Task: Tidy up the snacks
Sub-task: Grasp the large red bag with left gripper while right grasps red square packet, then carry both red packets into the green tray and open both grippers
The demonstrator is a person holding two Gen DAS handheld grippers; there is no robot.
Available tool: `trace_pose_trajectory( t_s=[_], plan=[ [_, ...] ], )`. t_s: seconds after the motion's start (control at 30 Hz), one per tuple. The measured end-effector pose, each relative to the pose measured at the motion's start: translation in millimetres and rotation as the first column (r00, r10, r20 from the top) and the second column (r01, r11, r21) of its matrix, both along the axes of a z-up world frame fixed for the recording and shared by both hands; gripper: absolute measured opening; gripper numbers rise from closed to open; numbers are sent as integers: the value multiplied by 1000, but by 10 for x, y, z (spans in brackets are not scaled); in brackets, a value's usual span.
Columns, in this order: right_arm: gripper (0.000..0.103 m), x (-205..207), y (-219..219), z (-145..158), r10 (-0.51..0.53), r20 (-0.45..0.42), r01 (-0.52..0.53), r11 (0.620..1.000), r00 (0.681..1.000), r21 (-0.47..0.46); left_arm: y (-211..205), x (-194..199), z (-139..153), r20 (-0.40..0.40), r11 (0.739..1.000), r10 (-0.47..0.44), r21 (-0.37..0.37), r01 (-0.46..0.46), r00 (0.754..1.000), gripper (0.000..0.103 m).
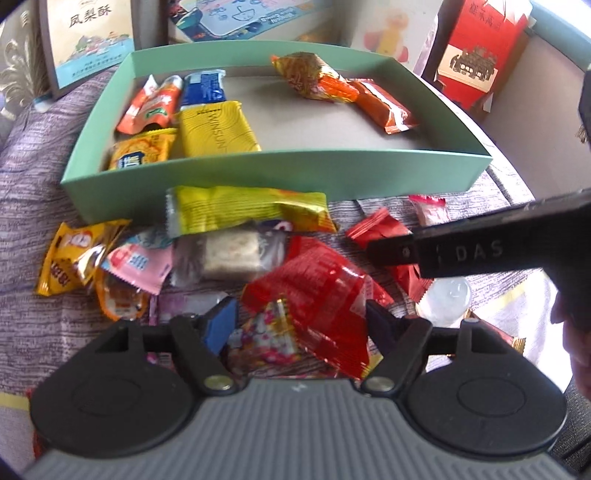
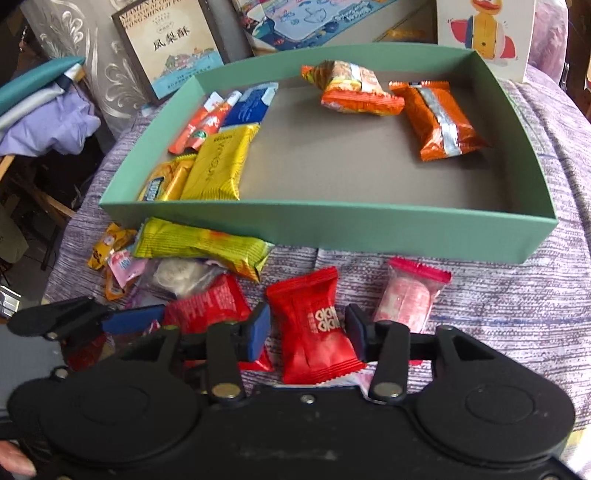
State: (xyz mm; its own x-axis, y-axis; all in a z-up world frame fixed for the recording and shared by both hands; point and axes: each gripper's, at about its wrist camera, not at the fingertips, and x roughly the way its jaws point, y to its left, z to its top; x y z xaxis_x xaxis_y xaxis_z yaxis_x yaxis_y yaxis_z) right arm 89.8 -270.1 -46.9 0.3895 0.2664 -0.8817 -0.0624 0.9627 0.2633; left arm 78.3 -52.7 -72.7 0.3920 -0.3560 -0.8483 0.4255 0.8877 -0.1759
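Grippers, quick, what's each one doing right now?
Left tool: open over a red crinkly packet, not gripping.
Right tool: open around a red candy packet, pads not pressing.

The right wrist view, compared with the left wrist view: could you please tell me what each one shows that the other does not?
Only the right wrist view shows the duck card behind the green box and the folded cloths at the left edge.

Only the left wrist view shows the red carton at the upper right and a clear jelly cup near the right gripper.

Both show the green box, the yellow WINSUN packet inside it, and the long yellow wrapper lying just outside.
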Motion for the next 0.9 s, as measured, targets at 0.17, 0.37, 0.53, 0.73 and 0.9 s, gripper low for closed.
trace_pose_trajectory(
  t_s=[0.17, 0.37, 0.53, 0.73, 0.9],
  plan=[
    [54, 4, 155, -5, 41, 32, -39, 998, 999, -56, -6, -2, -5, 0, 1000, 0, 0, 0, 1000, 74],
    [34, -44, 170, 41, 72, 59, -67, 994, 996, -87, -29, -13, 41, 10, 1000, -2, 8, 2, 1000, 74],
    [34, -45, -58, 150, -1, 70, 1, 1000, 998, -4, -183, 18, 115, 52, 998, -54, 46, 52, 997, 76],
    [34, -60, -221, 278, -42, 101, 38, 998, 994, 47, -467, -19, 72, 39, 982, -164, 101, 159, 986, 68],
    [34, -101, -418, 286, -89, 95, 80, 993, 992, 91, -589, -106, 72, 33, 977, -180, 121, 175, 983, 70]
  ],
)
